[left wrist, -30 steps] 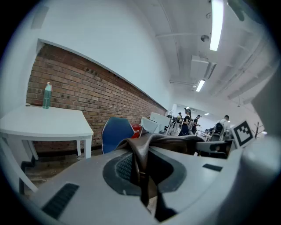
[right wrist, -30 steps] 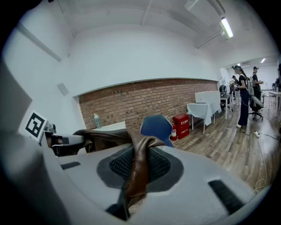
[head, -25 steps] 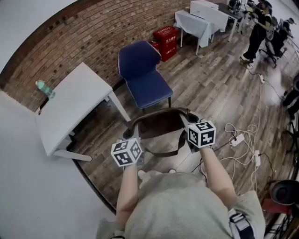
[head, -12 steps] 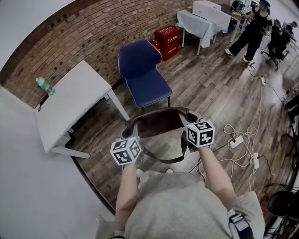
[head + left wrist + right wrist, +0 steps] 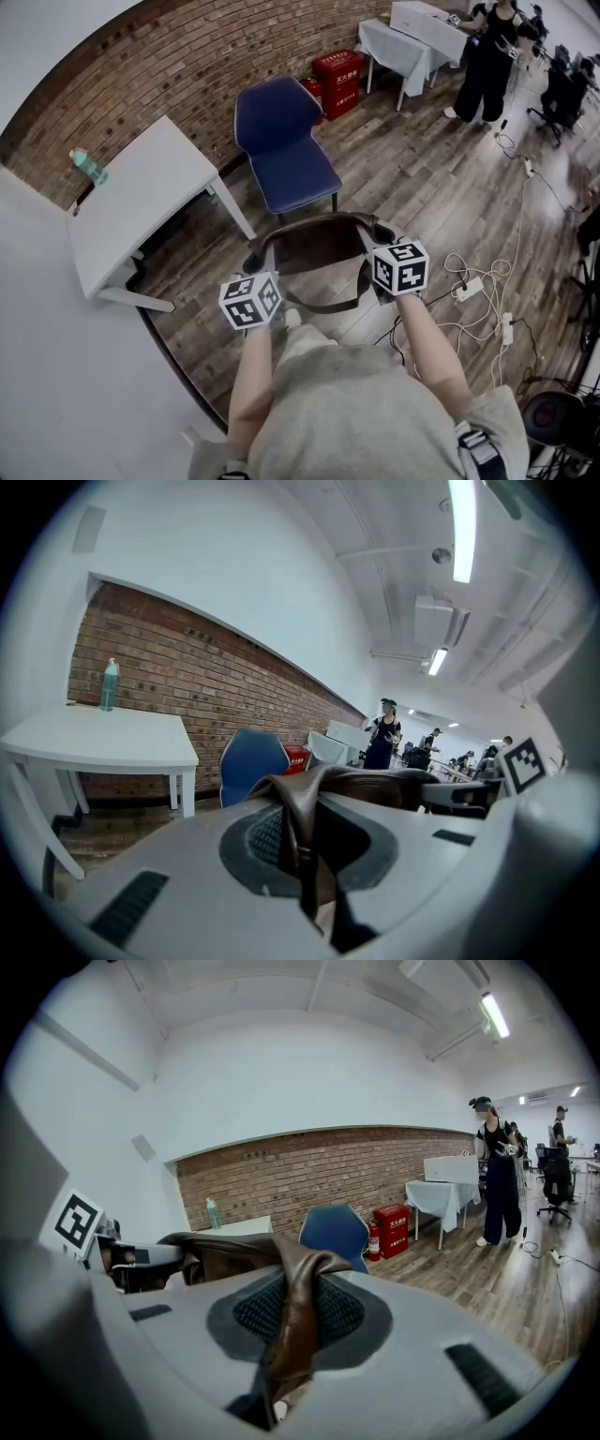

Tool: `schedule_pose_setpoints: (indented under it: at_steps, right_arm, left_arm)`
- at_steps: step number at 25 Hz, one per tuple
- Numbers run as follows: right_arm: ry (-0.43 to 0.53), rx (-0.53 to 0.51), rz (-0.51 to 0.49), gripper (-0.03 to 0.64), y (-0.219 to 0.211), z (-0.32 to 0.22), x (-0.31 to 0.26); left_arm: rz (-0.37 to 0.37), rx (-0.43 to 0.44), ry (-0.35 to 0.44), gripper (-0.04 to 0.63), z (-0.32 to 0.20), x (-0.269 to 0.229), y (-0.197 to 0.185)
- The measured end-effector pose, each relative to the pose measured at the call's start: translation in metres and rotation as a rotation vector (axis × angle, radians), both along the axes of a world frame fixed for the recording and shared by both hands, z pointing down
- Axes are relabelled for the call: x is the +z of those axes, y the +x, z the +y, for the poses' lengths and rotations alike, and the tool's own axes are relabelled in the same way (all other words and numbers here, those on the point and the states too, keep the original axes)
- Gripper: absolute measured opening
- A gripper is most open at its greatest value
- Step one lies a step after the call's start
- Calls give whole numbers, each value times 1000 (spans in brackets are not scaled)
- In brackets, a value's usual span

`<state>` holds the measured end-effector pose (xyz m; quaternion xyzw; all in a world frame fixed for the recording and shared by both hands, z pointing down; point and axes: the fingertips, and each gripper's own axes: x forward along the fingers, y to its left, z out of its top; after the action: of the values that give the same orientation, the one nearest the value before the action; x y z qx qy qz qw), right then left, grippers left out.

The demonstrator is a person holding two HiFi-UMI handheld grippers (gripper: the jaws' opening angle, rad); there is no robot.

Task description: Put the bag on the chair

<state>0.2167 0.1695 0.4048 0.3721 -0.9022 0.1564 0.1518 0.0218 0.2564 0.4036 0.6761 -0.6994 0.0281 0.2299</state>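
Note:
A brown leather bag (image 5: 314, 251) hangs in the air between my two grippers, its strap looping below it. My left gripper (image 5: 259, 274) is shut on the bag's left edge, where leather (image 5: 302, 832) is pinched between the pads. My right gripper (image 5: 377, 251) is shut on the right edge, with a fold of brown leather (image 5: 293, 1321) clamped between its pads. The blue chair (image 5: 286, 150) stands just beyond the bag against the brick wall, its seat bare; it also shows as the blue chair (image 5: 253, 764) and the blue chair (image 5: 336, 1233).
A white table (image 5: 141, 202) with a green bottle (image 5: 87, 168) stands left of the chair. Red boxes (image 5: 337, 80) and a cloth-covered table (image 5: 403, 47) lie behind. A person (image 5: 487, 56) stands at the back right. Cables and a power strip (image 5: 473, 286) trail over the floor at right.
The bag and both grippers have crept slightly toward the chair. The person at the back right has walked leftward.

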Motion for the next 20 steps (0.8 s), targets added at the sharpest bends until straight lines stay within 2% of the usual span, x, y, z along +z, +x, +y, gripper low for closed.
schedule_pose_setpoints:
  at_steps: [8,20]
  right_arm:
    - [11,-5,3,49,-1,-31,0]
    - [-10,2,6,49,-34,-106,12]
  left_arm:
    - [5,2,-2,21,-30,5,0]
    - [7,3,-8,21,-108,15,-35]
